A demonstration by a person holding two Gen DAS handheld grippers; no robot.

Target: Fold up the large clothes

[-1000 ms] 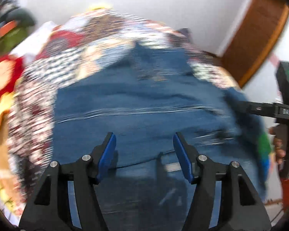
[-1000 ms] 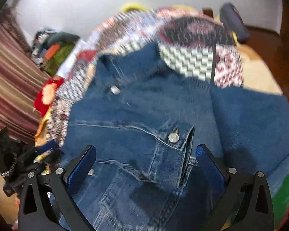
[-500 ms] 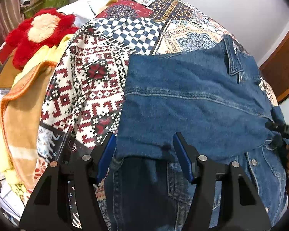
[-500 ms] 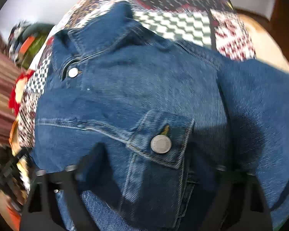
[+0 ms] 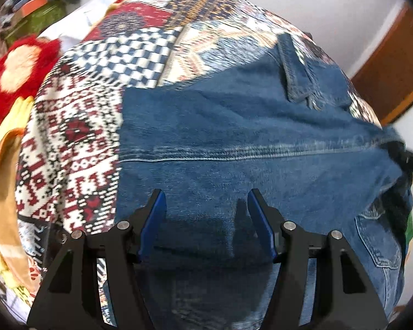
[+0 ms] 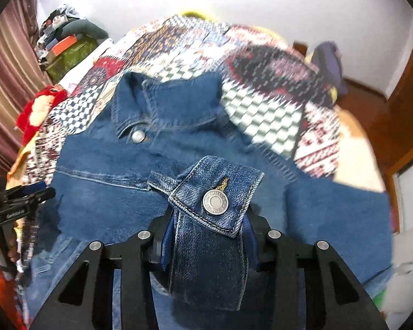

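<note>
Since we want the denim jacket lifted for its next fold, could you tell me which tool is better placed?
Right. The right tool is closing around the jacket's pocket flap, fabric already between its pads. The left tool only hovers open above flat denim.

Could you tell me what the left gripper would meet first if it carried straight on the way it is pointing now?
Most likely the denim jacket: the left gripper points down at its blue cloth, with nothing between the open fingers. How near the cloth lies is unclear.
</note>
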